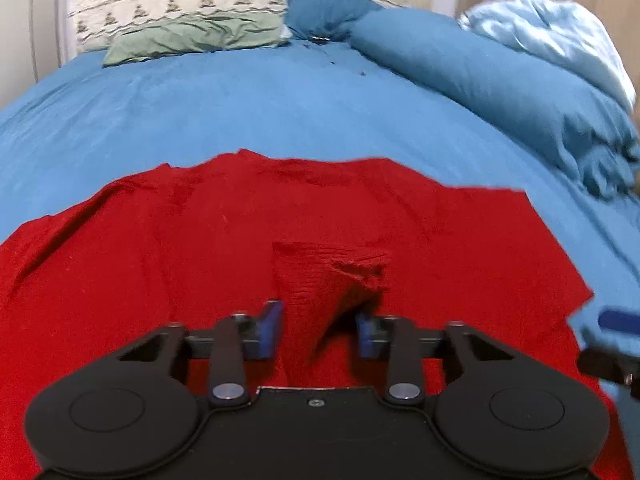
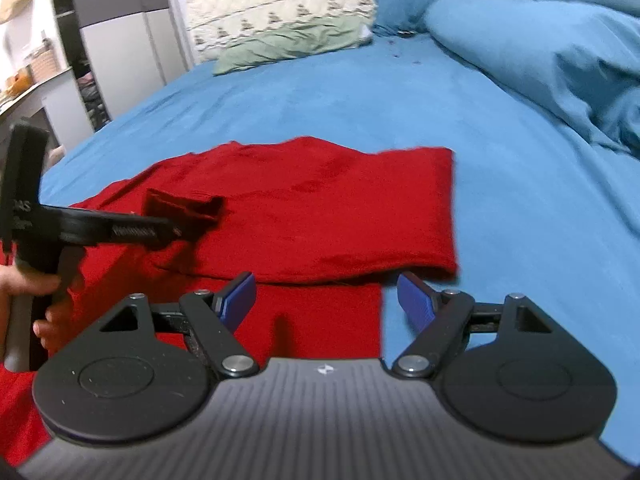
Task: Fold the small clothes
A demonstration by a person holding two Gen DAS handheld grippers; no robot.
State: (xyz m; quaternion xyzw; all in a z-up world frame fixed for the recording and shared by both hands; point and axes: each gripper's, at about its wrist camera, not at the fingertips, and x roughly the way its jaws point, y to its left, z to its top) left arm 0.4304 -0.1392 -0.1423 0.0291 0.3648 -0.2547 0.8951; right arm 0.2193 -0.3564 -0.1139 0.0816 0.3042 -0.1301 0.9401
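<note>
A red garment (image 1: 200,240) lies spread on the blue bed sheet (image 1: 240,112); in the right wrist view (image 2: 320,208) its right part is folded over with a straight edge. My left gripper (image 1: 318,330) has a raised pinch of red fabric (image 1: 332,280) between its blue pads, which stand a little apart around it; it also shows in the right wrist view (image 2: 188,228), holding the lifted fold. My right gripper (image 2: 326,300) is open and empty, hovering over the garment's near right edge. Its blurred tip shows in the left wrist view (image 1: 616,324).
Rolled blue bedding (image 1: 500,80) and a pale blue quilt (image 1: 552,36) lie along the right. A green pillow (image 1: 192,40) and a cream quilted one (image 1: 180,0) sit at the head. A wardrobe (image 2: 120,32) and desk stand left of the bed.
</note>
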